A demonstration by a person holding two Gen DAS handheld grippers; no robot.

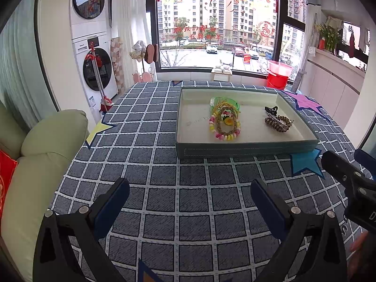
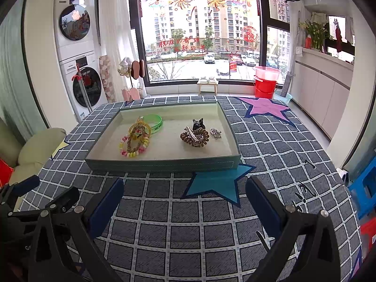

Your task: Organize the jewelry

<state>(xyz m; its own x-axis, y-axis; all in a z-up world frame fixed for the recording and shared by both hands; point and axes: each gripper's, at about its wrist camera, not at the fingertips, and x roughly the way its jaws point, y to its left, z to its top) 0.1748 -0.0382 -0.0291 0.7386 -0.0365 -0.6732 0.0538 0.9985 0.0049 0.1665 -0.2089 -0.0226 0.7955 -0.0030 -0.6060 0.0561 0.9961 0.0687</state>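
Note:
A shallow teal tray [image 1: 246, 150] [image 2: 162, 164] rests on the checked tablecloth. Its left half holds a pastel bead bracelet [image 1: 225, 137] [image 2: 134, 153], a braided brown band, yellow cords and a green wristband [image 2: 154, 122]. Its right half holds a brown coil hair tie [image 1: 278, 122] [image 2: 195, 137], a black claw clip [image 1: 271, 110] [image 2: 198, 124] and a small silver piece [image 2: 215, 133]. My left gripper [image 1: 190, 192] hovers open over the cloth in front of the tray, nothing between its fingers. My right gripper [image 2: 185, 191] is open too, just short of the tray's near wall.
The table [image 1: 164, 211] carries a blue-grey grid cloth with blue, pink and yellow stars. A pale green sofa [image 1: 35, 164] stands at the left. Stacked washer and dryer, a window, red buckets [image 2: 265, 84] and white cabinets lie beyond the table.

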